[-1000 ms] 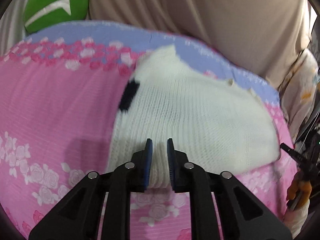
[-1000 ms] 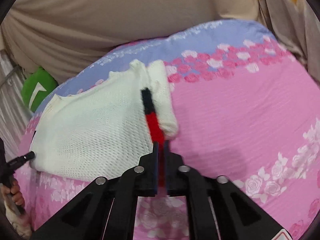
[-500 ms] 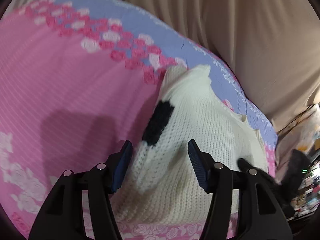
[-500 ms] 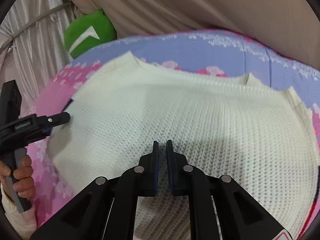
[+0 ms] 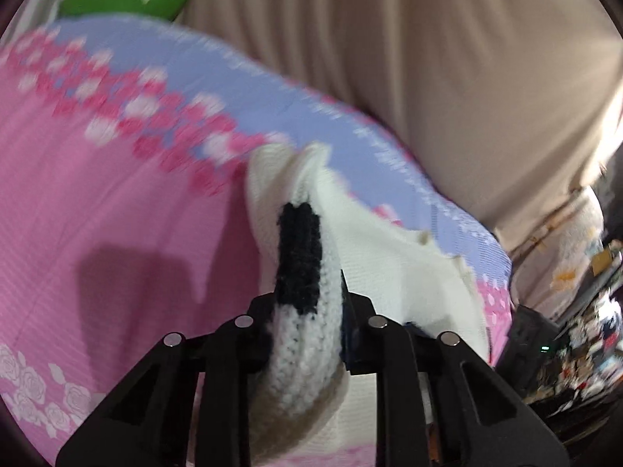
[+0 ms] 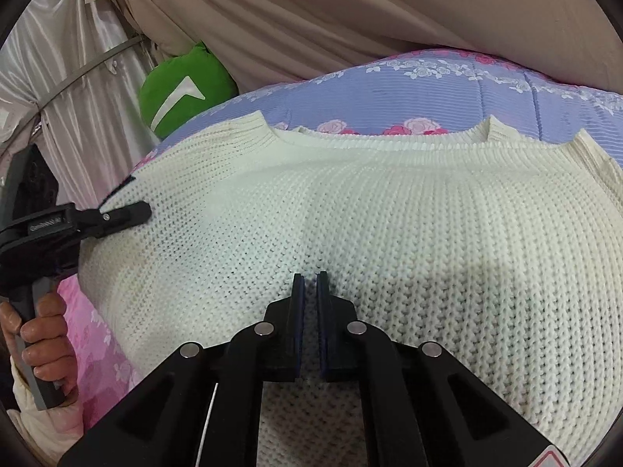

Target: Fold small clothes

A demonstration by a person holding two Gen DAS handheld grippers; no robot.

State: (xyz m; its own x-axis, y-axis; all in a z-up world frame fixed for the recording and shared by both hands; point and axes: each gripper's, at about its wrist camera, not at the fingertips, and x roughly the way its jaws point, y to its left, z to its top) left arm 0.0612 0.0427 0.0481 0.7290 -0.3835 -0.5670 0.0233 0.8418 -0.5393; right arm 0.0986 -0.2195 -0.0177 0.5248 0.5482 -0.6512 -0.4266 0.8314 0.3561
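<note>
A cream knit sweater [image 6: 389, 225] with a black patch [image 5: 298, 257] lies spread on the pink and lilac floral bedspread [image 5: 97, 202]. My left gripper [image 5: 305, 303] is shut on the sweater's left edge at the black patch and lifts a fold of knit; it also shows in the right wrist view [image 6: 117, 214] at the sweater's left side. My right gripper [image 6: 309, 284] hovers low over the middle of the sweater, jaws nearly closed with a narrow gap and nothing between them.
A green cushion [image 6: 183, 85] sits at the bed's far left corner. Beige drapes [image 6: 350, 11] hang behind the bed, silver curtain [image 6: 50, 78] at left. Cluttered dark items [image 5: 576, 330] stand off the bed's right side.
My left gripper closed from wide open onto the sweater's edge at the black patch and raised it. My right gripper let go of the red-black strip earlier and now sits lower over the sweater.
</note>
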